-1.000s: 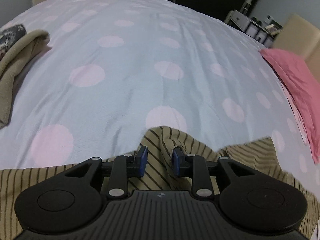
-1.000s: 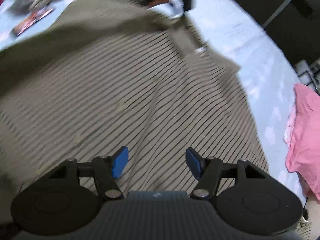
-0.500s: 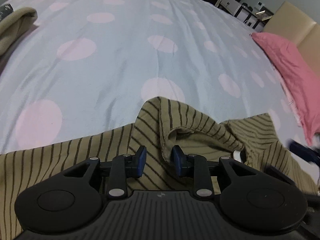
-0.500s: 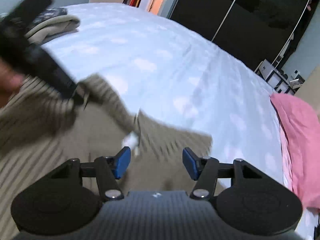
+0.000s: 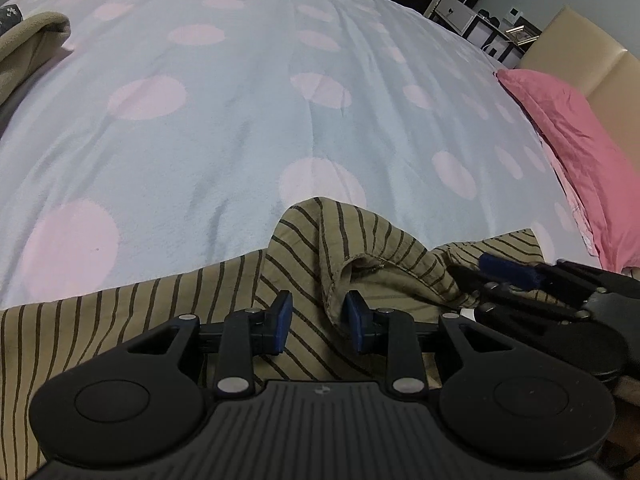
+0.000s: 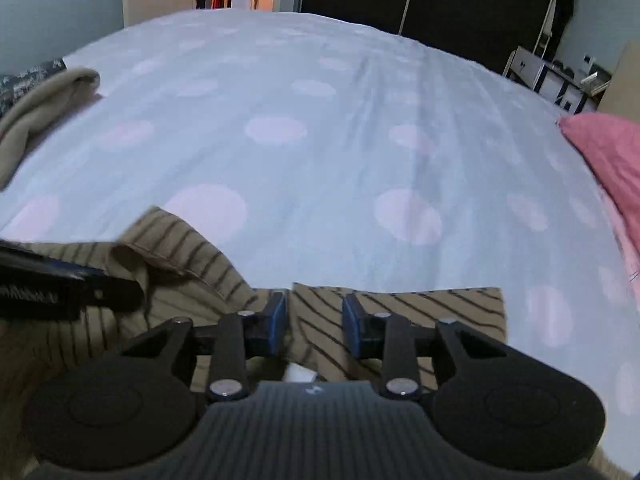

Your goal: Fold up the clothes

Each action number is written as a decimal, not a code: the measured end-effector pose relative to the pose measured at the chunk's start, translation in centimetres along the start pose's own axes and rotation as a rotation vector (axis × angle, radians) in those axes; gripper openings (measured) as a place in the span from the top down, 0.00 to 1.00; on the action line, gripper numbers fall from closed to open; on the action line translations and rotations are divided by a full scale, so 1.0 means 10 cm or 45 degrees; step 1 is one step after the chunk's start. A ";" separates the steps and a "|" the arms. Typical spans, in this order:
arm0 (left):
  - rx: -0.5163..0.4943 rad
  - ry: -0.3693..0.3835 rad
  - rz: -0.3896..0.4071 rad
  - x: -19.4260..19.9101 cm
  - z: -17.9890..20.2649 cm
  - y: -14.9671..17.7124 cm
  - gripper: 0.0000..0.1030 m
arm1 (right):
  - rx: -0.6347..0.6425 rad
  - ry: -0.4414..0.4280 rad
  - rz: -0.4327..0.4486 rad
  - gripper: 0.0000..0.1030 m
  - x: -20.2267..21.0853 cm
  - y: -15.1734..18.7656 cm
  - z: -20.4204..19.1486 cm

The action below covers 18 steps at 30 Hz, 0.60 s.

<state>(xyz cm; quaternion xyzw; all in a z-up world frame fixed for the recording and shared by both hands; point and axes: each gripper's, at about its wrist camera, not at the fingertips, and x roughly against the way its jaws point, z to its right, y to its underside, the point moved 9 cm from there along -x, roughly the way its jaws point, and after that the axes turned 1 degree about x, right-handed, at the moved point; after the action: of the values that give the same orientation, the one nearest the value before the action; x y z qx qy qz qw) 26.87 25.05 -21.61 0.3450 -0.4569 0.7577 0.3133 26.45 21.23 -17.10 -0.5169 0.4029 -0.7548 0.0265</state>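
Since a second ago my right hand-held gripper point(image 5: 472, 270) swings in beside the left, and in the left wrist view my left hand-held gripper point(image 5: 318, 322) stays clenched on a bunched fold of the striped shirt point(image 5: 360, 248) lying on the dotted bed point(image 5: 240, 120). From the right wrist view, the right hand-held gripper point(image 6: 316, 322) is closing with the striped shirt's point(image 6: 400, 304) flat edge between its pads, not yet pinched.

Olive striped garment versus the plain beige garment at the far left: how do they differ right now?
The olive striped garment has dark stripes and lies rumpled beneath both grippers; the plain beige garment is unstriped, folded over, and away from them. The left gripper has striped cloth between its fingers; nothing touches the beige one. Both rest on the dotted bedspread.
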 end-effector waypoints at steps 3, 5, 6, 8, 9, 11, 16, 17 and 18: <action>-0.007 -0.002 0.003 0.02 0.01 -0.01 0.75 | 0.051 0.076 -0.055 0.95 -0.09 0.06 0.03; -0.006 0.007 0.008 0.03 0.01 -0.03 0.75 | -0.083 0.065 -0.004 0.96 -0.01 0.05 0.18; -0.005 0.010 0.011 0.04 0.02 -0.04 0.75 | -0.171 0.058 0.028 0.96 0.05 0.04 0.30; -0.003 0.010 0.010 0.03 0.02 -0.05 0.75 | -0.368 0.027 0.092 0.96 0.20 0.06 0.59; -0.002 0.012 0.008 0.02 0.02 -0.05 0.75 | -0.469 0.004 0.119 0.96 0.27 0.09 0.73; -0.003 0.013 0.007 0.01 0.02 -0.04 0.75 | -0.641 -0.040 0.132 0.96 0.33 0.19 1.00; -0.015 0.024 0.015 0.02 0.07 -0.06 0.75 | -0.874 -0.013 0.050 0.98 0.31 0.66 1.44; -0.021 0.025 0.015 0.02 0.09 -0.05 0.75 | -0.903 0.001 0.025 0.98 0.30 0.77 1.47; -0.028 0.026 0.016 0.02 0.11 -0.05 0.75 | -0.915 0.003 -0.004 0.98 0.29 0.86 1.47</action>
<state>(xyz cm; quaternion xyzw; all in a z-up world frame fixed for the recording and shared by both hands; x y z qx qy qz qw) 27.44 24.30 -20.80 0.3309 -0.4640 0.7581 0.3170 33.66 5.59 -18.34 -0.4931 0.6417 -0.5656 -0.1586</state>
